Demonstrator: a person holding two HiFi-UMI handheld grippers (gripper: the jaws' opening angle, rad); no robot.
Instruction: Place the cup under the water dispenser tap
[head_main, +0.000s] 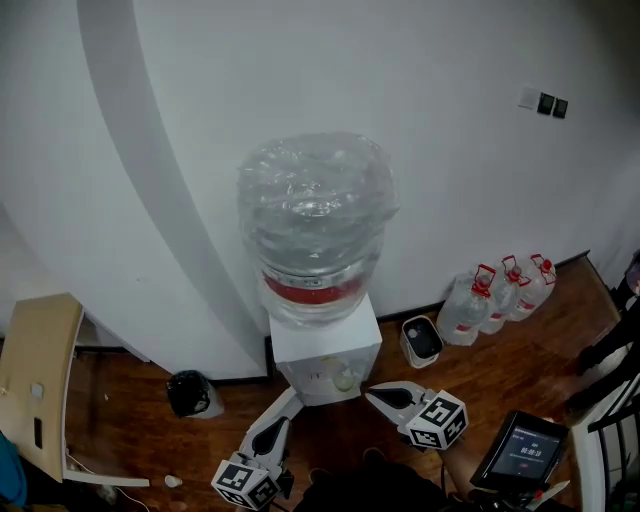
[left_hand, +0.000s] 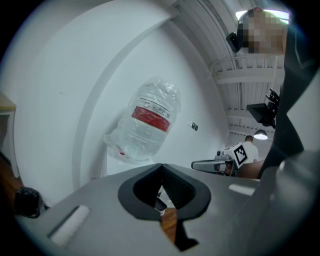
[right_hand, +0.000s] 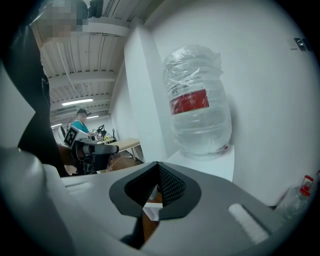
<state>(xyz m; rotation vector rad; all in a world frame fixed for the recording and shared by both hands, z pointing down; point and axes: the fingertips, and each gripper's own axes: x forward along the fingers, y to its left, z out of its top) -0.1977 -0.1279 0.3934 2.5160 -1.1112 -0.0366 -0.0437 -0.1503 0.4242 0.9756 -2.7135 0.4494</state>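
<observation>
Spare bottles (head_main: 500, 295) beside dispenser (head_main: 312, 352)

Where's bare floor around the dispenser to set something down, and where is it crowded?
Bare wood floor lies between the black bag and the dispenser, left of the left tongs. Crowded: the right, with the white box, three water jugs and the tablet.

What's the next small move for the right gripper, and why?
Probably back the right gripper off the dispenser: it is shut and empty, and a pale cup-like shape sits at the dispenser's front, too small to confirm.
</observation>
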